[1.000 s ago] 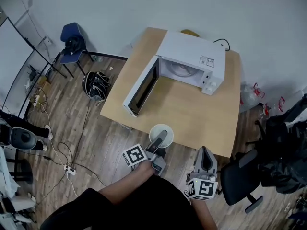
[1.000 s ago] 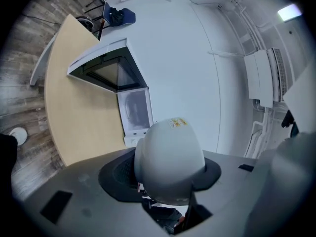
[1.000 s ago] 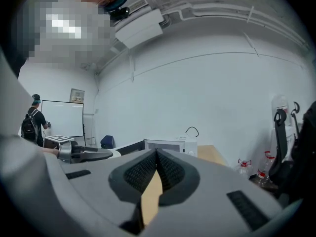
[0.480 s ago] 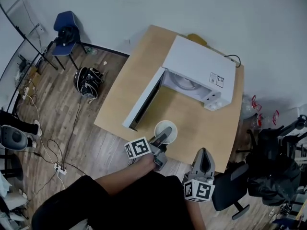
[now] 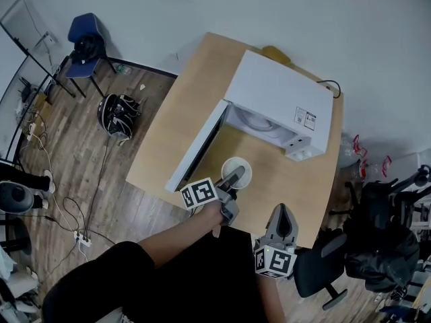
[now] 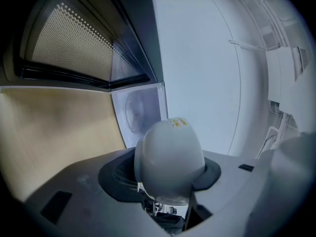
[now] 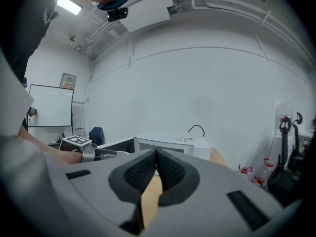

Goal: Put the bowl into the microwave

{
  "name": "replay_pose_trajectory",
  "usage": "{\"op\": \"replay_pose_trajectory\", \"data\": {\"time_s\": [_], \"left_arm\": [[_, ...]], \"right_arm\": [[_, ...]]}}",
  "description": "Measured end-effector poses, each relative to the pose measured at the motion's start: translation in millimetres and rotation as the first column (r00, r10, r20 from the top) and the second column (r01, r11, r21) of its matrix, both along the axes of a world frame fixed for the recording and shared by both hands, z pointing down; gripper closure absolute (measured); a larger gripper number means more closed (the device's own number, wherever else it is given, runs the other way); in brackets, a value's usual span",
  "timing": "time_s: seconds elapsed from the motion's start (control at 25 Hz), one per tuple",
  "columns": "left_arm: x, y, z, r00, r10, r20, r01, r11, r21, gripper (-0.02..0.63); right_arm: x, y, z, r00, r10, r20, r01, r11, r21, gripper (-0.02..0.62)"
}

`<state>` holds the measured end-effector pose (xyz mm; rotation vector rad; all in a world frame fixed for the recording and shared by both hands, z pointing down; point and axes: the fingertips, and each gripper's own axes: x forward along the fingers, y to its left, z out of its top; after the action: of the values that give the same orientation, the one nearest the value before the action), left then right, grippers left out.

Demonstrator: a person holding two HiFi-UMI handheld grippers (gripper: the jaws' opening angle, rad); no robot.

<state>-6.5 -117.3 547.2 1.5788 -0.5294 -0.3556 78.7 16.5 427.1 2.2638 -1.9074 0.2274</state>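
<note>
One small white round bowl (image 6: 169, 157), clamped by half-open left gripper (image 5: 236, 175); open white microwave (image 5: 279, 103) cavity dead ahead; right gripper (image 7: 156, 157) closed, empty.

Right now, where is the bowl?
In the head view, the bowl is clamped in the left hand-held gripper, over the table, just in front of the open microwave and beside its swung-out door.

The microwave (image 5: 279, 106) is sitting on the worktop's (image 5: 195, 86) far right, its door (image 5: 196, 148) standing open leftward. The bowl (image 5: 229, 166), in the left gripper's (image 5: 236, 175) jaws, is hanging before the opening, right of the door.
</note>
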Motion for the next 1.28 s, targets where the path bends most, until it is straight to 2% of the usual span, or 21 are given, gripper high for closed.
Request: {"op": "replay_pose_trajectory", "data": {"time_s": [0.2, 0.48, 0.84, 1.08, 1.28], "left_arm": [[24.4, -30.5, 10.4, 0.999, -0.014, -0.044, 0.013, 0.999, -0.031, 0.4], [54.1, -89.4, 35.0, 0.998, -0.053, 0.021, 0.054, 0.998, -0.03, 0.4], [101.1, -156.0, 82.0, 0.993, -0.064, 0.103, 0.068, 0.997, -0.036, 0.4], [129.1, -187.3, 106.9, 0.985, -0.032, 0.17, 0.032, 0.999, 0.002, 0.4], [152.2, -205.2, 115.5, 0.987, 0.002, 0.159, -0.002, 1.0, 0.001, 0.4]], "right_arm": [[17.5, -21.5, 4.6, 0.999, -0.022, 0.027, 0.022, 1.0, 0.022, 0.535], [44.7, -58.3, 24.1, 0.997, -0.068, 0.048, 0.068, 0.998, -0.017, 0.535], [76.5, -92.2, 54.7, 0.991, -0.105, 0.087, 0.112, 0.991, -0.079, 0.535], [101.0, -92.7, 73.4, 0.991, -0.085, 0.107, 0.098, 0.988, -0.117, 0.535], [122.9, -85.9, 87.0, 0.991, -0.056, 0.124, 0.073, 0.988, -0.133, 0.535]]}}
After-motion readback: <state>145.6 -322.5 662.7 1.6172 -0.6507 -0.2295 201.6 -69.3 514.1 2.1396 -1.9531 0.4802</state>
